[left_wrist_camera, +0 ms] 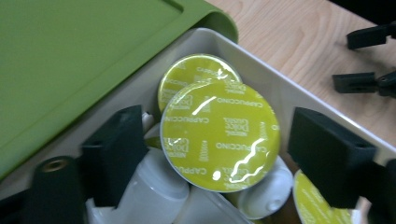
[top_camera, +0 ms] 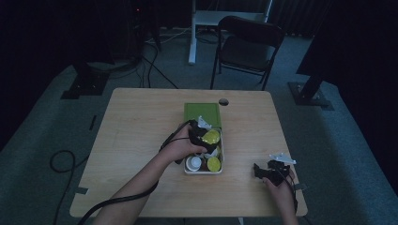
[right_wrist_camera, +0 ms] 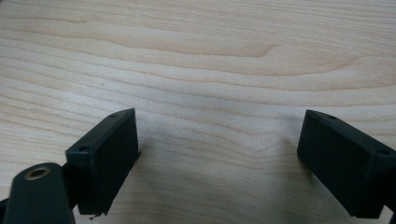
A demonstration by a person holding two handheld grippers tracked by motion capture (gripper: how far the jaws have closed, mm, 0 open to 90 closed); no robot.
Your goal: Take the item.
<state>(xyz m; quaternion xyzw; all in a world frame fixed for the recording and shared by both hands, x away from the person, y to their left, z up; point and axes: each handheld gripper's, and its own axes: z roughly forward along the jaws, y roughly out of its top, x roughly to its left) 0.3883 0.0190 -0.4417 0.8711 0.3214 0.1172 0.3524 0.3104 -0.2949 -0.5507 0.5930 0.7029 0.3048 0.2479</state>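
My left gripper (top_camera: 202, 136) reaches down into a white box (top_camera: 203, 171) of coffee capsules. Its jaws stand either side of a yellow-green cappuccino capsule (left_wrist_camera: 219, 135), with a thin gap at each pad, so my left gripper (left_wrist_camera: 217, 154) is open around it. A second such capsule (left_wrist_camera: 187, 74) lies partly under the first, and white capsules (left_wrist_camera: 154, 186) sit below. The box's green lid (left_wrist_camera: 79, 60) lies against its far end. My right gripper (right_wrist_camera: 217, 158) is open over bare wood, near the table's front right (top_camera: 265, 171).
The wooden table (top_camera: 136, 126) has a small round hole (top_camera: 223, 101) behind the box. A black chair (top_camera: 246, 47) stands beyond the far edge. Cables (top_camera: 61, 164) trail on the floor at the left.
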